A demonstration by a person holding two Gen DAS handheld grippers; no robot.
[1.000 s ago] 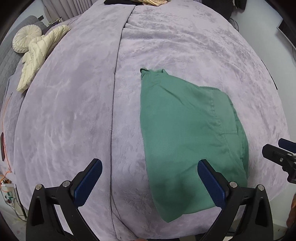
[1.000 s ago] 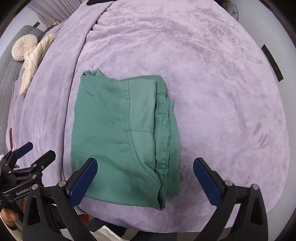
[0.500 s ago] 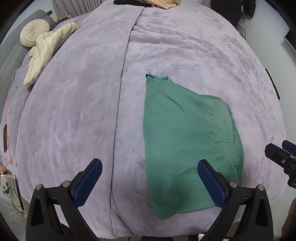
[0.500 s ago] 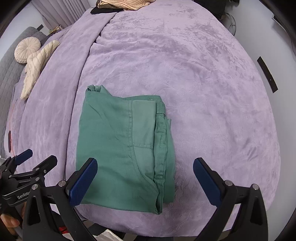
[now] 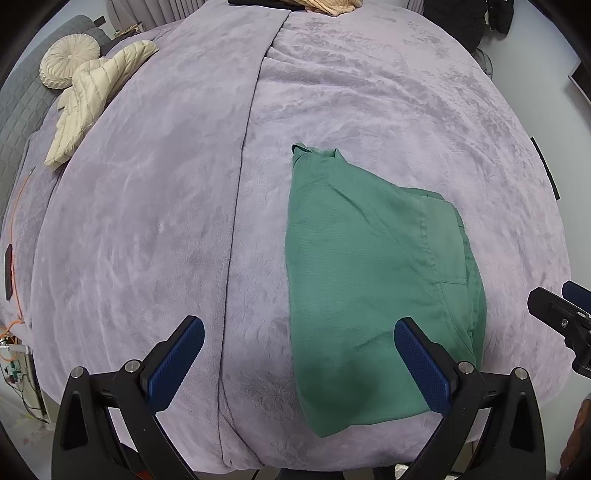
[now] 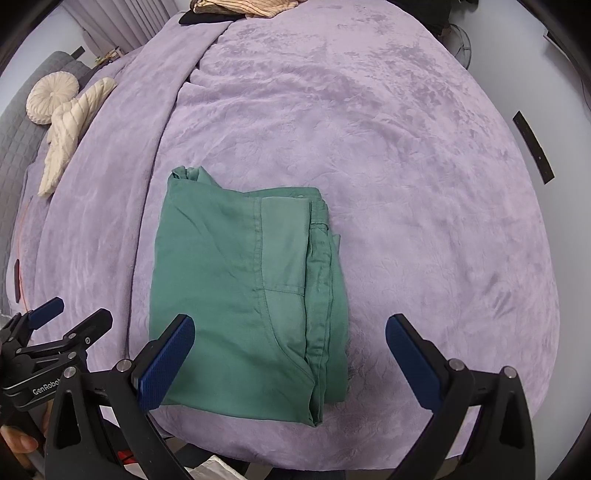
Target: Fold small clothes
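A green garment [image 5: 369, 280] lies folded into a rough rectangle on the purple blanket [image 5: 147, 221], near the bed's front edge; it also shows in the right wrist view [image 6: 240, 288]. My left gripper [image 5: 299, 328] is open and empty, held above the bed's near edge to the garment's left. My right gripper [image 6: 290, 325] is open and empty, held above the garment's near right part. Neither touches the cloth.
A cream quilted jacket [image 5: 96, 96] and a round cream cushion [image 5: 68, 66] lie at the far left. A tan garment [image 6: 243, 5] lies at the bed's far end. The bed's front edge falls away just under both grippers.
Both grippers have drawn back and up from the garment, so more of the bed shows. The garment has not moved.
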